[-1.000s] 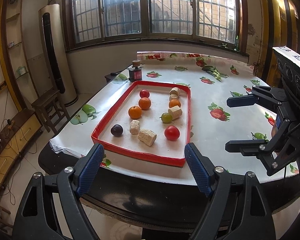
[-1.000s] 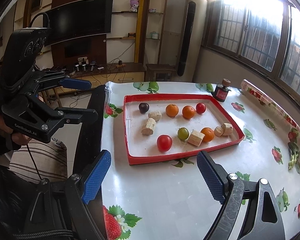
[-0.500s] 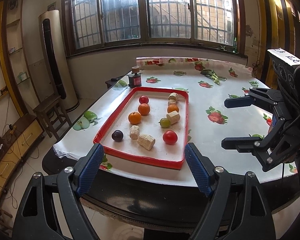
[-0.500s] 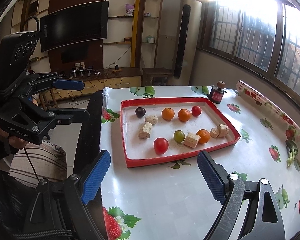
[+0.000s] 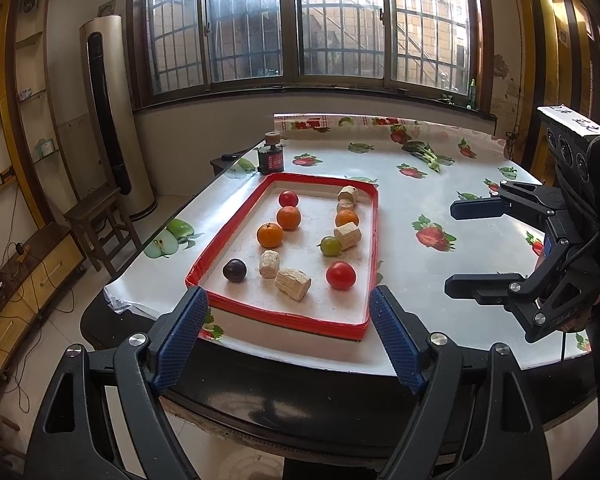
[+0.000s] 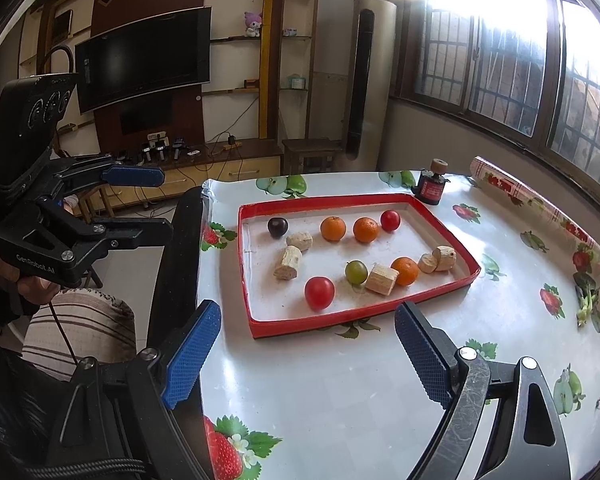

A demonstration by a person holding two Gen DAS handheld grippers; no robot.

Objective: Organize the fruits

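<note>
A red-rimmed white tray (image 5: 216, 248) (image 6: 245, 276) on the table holds loose fruit: a red tomato (image 5: 340, 275) (image 6: 319, 292), a green grape (image 5: 331, 246) (image 6: 356, 272), a dark plum (image 5: 234, 270) (image 6: 277, 227), three oranges such as one (image 5: 269, 235) (image 6: 333, 228), a small red fruit (image 5: 288, 199) (image 6: 390, 220), and several beige cork-like chunks such as one (image 5: 293, 278) (image 6: 288, 263). My left gripper (image 5: 288, 342) (image 6: 138, 204) is open and empty, short of the tray's near end. My right gripper (image 6: 308, 354) (image 5: 466, 246) is open and empty, above the table beside the tray's long side.
A small dark bottle (image 5: 271, 157) (image 6: 430, 187) stands just past the tray's far corner. A green vegetable sprig (image 5: 422, 152) (image 6: 586, 300) lies on the fruit-patterned tablecloth. A wooden stool (image 5: 96, 216) and a tall air conditioner (image 5: 112, 116) stand left of the table.
Both grippers have drawn back and up a little, so the tray looks smaller and farther in both views. Nothing in the tray has moved.
</note>
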